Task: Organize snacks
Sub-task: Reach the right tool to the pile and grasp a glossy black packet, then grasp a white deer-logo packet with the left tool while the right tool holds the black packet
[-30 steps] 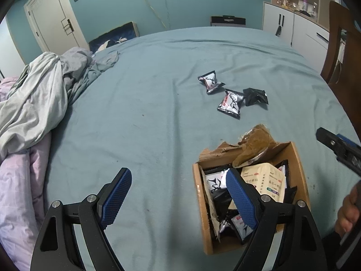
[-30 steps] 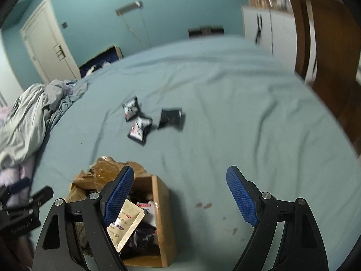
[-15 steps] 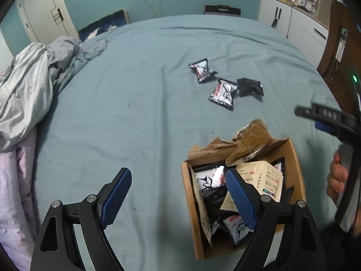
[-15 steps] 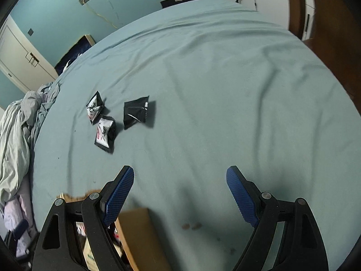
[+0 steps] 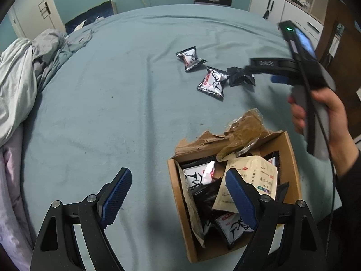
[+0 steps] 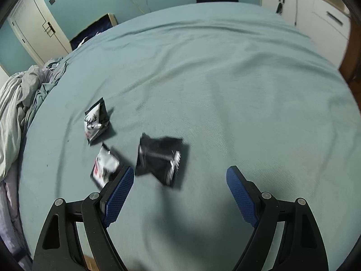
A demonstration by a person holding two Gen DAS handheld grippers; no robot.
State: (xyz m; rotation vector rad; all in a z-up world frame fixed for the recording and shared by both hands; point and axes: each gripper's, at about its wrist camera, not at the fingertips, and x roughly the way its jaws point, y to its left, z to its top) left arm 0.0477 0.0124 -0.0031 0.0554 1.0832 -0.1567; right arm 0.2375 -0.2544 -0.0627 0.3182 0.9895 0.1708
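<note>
Left claw (image 5: 178, 194) stood wide open and gripped nothing, angled down over the near part of the bed (image 5: 112, 103). Its left finger sat above bare teal sheet; its right finger overlapped the cardboard box (image 5: 178, 194) in the left wrist view. At the far left of the bed lay a heap of crumpled bedding (image 5: 20, 76).

Cardboard box position: near right area of the bed, top open, far flap torn. Contents visible: a beige sachet (image 5: 255, 176) printed with red and green text, several black-and-white snack packets (image 5: 196, 178) bearing an antler design, and a crumpled brown wrapper (image 5: 243, 133) resting on the far edge.

Beyond the box, three loose snacks lay on the sheet. From left to right: the first antler packet (image 5: 190, 58), farthest away; the second antler packet (image 5: 213, 82), nearer and to the right; and the black packet (image 5: 240, 79), just beside the second, its edges touching or nearly so.

Right claw (image 6: 180, 187) was likewise wide open and empty. A hand (image 5: 325, 115) held its grip at the right of the bed. In the right wrist view, the black packet (image 6: 159, 161) lay ahead of the fingers, closer to the left finger, and was not between the pads. The second antler packet (image 6: 105, 166) lay just left of that finger, partly hidden behind it. The first antler packet (image 6: 97, 119) lay farther off to the left. This view was motion-blurred.
</note>
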